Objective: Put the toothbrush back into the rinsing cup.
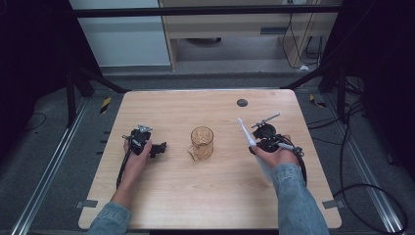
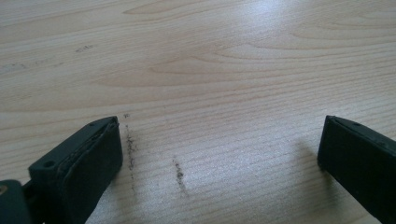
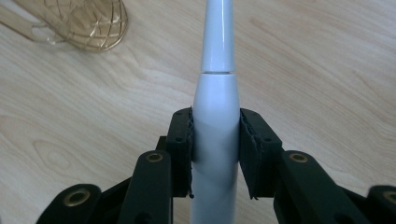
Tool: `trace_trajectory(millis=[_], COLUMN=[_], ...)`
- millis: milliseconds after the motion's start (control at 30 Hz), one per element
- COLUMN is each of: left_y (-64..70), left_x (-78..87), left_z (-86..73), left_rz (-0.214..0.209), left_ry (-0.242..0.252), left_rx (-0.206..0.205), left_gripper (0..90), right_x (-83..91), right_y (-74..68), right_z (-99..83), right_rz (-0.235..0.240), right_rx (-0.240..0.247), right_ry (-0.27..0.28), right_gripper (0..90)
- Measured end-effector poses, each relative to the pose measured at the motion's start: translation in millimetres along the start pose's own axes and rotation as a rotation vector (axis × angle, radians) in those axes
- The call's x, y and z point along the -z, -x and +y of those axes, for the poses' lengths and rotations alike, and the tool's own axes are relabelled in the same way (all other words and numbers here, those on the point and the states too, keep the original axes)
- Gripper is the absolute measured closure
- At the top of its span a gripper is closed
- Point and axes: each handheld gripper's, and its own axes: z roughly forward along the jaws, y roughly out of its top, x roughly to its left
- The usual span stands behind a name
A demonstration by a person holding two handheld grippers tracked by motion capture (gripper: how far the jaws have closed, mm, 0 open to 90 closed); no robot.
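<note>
Over the wooden table [image 1: 215, 196], right gripper [image 3: 215, 135] fingers clamp the white toothbrush [image 3: 215, 112]; left gripper [image 2: 219, 154] gapes empty.

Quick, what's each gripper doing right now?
Left gripper: open, holding nothing, over the table.
Right gripper: shut on the toothbrush.

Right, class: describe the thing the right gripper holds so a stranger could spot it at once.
Start at the wooden table and its amber wire cup. To the cup's right, the right gripper clamps a white toothbrush handle. It is the slim, tapered white stick among black tools.
</note>
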Motion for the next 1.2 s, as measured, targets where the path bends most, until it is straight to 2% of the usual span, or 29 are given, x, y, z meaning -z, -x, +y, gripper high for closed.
trace_trajectory(millis=[100, 133, 167, 233, 333, 700, 1200], left_y=[0.0, 0.0, 0.0, 0.0, 0.0, -0.1, -0.1], left_x=[0.0, -0.1, -0.1, 0.0, -0.1, -0.4, -0.8], left_z=[0.0, -0.1, -0.1, 0.0, 0.0, 0.3, 0.4], left_rz=[0.000, -0.001, -0.001, 0.000, -0.001, -0.001, -0.002], left_ry=[0.000, 0.001, 0.001, 0.000, 0.001, 0.001, 0.004], left_rx=[0.000, 0.000, 0.000, 0.000, 0.000, 0.000, 0.000], left_gripper=[0.0, 0.0, 0.0, 0.0, 0.0, 0.0, 0.0], right_x=[0.7, 1.3, 1.3, 1.7, 1.6, 0.9, 4.8], right_y=[-0.3, -1.5, -1.5, -3.7, -4.0, -6.4, -14.7], right_z=[2.1, 3.9, 3.9, 6.9, 9.4, 11.9, 22.5], right_rz=[-0.006, -0.011, -0.011, -0.014, -0.016, -0.013, -0.016], right_rx=[-0.017, -0.018, -0.018, -0.029, -0.045, -0.061, -0.047], right_ry=[0.035, 0.065, 0.065, 0.103, 0.131, 0.180, 0.244], right_gripper=[67.0, 67.0, 67.0, 67.0, 67.0, 67.0, 67.0])
